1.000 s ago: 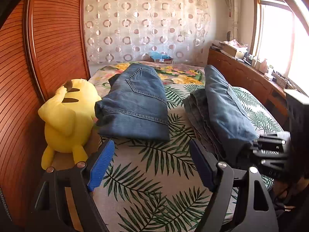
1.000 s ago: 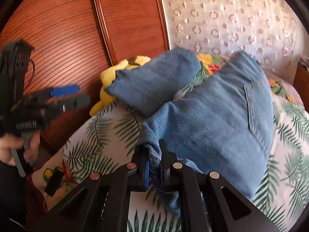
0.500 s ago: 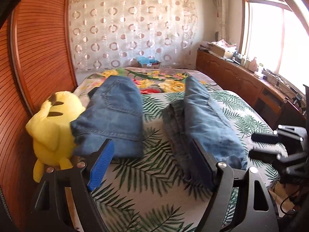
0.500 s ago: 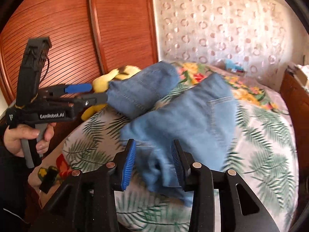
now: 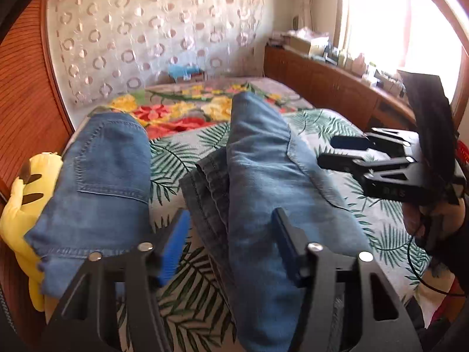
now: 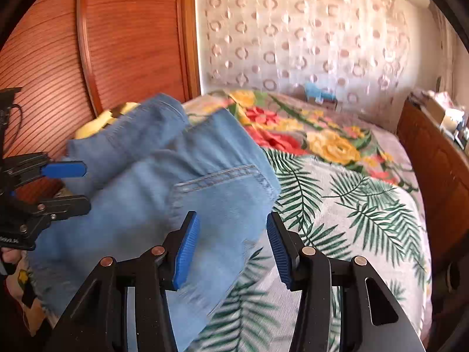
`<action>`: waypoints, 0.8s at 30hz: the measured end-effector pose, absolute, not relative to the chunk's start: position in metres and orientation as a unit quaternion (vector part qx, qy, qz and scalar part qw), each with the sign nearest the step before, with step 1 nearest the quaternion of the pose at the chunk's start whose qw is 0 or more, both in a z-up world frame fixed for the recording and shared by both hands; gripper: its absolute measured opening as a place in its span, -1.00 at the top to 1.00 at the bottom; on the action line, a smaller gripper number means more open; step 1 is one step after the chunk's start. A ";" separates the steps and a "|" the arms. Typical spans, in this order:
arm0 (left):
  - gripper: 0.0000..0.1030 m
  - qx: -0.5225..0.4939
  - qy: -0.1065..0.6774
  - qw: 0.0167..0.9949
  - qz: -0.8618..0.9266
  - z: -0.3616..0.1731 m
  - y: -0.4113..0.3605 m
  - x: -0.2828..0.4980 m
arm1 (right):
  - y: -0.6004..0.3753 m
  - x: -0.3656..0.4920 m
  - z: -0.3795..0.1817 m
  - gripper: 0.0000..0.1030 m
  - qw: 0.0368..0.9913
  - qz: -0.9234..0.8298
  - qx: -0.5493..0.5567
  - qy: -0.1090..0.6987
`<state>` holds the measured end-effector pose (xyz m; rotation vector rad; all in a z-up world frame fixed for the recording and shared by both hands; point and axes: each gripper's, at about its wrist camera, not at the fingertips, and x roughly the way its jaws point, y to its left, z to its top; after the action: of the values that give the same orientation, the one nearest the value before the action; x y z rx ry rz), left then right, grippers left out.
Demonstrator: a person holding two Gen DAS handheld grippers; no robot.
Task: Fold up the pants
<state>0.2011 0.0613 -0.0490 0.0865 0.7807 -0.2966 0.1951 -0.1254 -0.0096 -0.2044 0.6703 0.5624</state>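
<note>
Folded blue jeans lie on the bed on top of darker folded jeans; they also show in the right wrist view. A second folded pair of blue jeans lies to the left, also in the right wrist view. My left gripper is open and empty, above the near end of the stacked jeans. My right gripper is open and empty, above the near edge of the jeans; it also shows in the left wrist view.
The bed has a leaf and flower cover. A yellow plush toy sits by the wooden wardrobe at the left. A wooden cabinet with clutter runs under the window at the right.
My right gripper let go of the jeans, opened and drew back. The jeans now rest on the bed. My left gripper moved right, over the stacked jeans.
</note>
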 end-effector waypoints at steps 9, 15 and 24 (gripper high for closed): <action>0.80 0.022 0.427 0.883 -0.192 -0.072 0.059 0.208 | -0.111 0.235 -0.007 -0.02 0.891 0.296 -0.101 0.330; 0.91 0.016 0.396 0.902 -0.172 -0.060 0.064 0.175 | -0.128 0.249 -0.015 -0.12 0.886 0.318 -0.077 0.328; 0.93 0.008 0.453 0.884 -0.112 -0.103 0.086 0.164 | -0.116 0.276 -0.053 -0.40 0.854 0.346 -0.056 0.384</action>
<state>0.1641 0.0858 -0.1034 0.0157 0.9426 -0.2328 0.2761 -0.1161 -0.0530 -0.1178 0.8081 0.7283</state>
